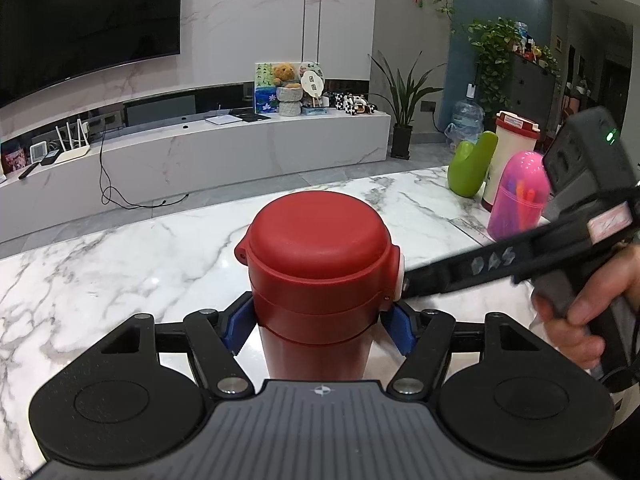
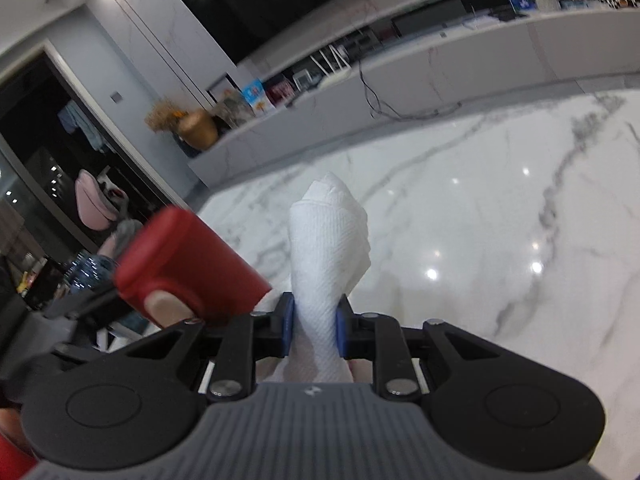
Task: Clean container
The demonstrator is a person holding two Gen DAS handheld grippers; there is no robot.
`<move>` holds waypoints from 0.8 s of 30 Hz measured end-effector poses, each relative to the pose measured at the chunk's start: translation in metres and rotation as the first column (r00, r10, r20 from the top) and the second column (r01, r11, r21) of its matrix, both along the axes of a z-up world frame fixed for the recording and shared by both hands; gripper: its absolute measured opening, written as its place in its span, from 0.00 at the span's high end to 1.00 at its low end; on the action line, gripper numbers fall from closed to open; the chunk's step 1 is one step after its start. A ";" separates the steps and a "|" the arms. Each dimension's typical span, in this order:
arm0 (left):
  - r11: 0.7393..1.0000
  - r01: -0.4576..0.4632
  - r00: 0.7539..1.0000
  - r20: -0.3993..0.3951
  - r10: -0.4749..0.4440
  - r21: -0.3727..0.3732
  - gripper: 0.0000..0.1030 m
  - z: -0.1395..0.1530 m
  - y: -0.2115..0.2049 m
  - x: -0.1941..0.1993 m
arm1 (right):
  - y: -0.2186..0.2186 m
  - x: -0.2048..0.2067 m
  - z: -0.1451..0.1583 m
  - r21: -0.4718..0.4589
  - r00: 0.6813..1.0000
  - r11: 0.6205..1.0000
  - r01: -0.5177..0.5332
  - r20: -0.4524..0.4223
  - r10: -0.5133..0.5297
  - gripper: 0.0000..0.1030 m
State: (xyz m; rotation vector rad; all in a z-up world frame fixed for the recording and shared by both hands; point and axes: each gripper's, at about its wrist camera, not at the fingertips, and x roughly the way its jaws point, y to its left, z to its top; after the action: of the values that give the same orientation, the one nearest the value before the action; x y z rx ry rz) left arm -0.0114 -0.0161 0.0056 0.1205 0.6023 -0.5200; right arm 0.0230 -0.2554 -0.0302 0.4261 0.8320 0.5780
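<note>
A red flask with a closed red lid (image 1: pixel 318 264) stands upright on the white marble table (image 1: pixel 120 272). My left gripper (image 1: pixel 318 326) is shut on the flask just below its lid, blue pads on both sides. My right gripper (image 2: pixel 316 324) is shut on a rolled white paper towel (image 2: pixel 330 248) that sticks forward. In the left wrist view the right gripper's black finger (image 1: pixel 460 270) touches the flask's lid from the right. In the right wrist view the flask (image 2: pixel 184 264) lies close at the left, blurred.
At the table's right end stand a green vase (image 1: pixel 470 168), a white jug with a red lid (image 1: pixel 510 152) and a pink pen holder (image 1: pixel 520 196). Behind the table are a low TV cabinet (image 1: pixel 240 148) and a wall television (image 1: pixel 80 28).
</note>
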 end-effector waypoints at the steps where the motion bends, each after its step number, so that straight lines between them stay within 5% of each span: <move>1: 1.000 0.001 1.000 0.000 -0.001 0.000 0.37 0.000 0.000 0.000 | 0.002 0.001 -0.005 -0.017 1.000 1.000 -0.001 -0.017 0.001 0.77; 9: 1.000 0.003 1.000 0.004 -0.003 0.013 0.37 0.000 -0.002 0.000 | 0.023 0.007 -0.038 -0.168 0.993 0.985 -0.030 -0.118 0.010 0.77; 14: 0.999 -0.033 0.999 -0.008 0.033 0.006 0.34 0.001 -0.001 -0.002 | 0.034 0.006 -0.040 -0.243 0.994 0.968 -0.058 -0.106 0.033 0.77; 24: 0.983 -0.178 0.983 -0.058 0.176 -0.031 0.27 0.003 0.005 -0.016 | 0.038 0.002 -0.045 -0.265 0.994 0.962 -0.063 -0.101 0.037 0.77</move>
State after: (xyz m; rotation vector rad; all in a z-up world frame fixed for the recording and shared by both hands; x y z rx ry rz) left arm -0.0274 -0.0115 0.0082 0.0176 0.6508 -0.3620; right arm 0.0255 -0.2179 -0.0757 0.1862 1.0002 0.4861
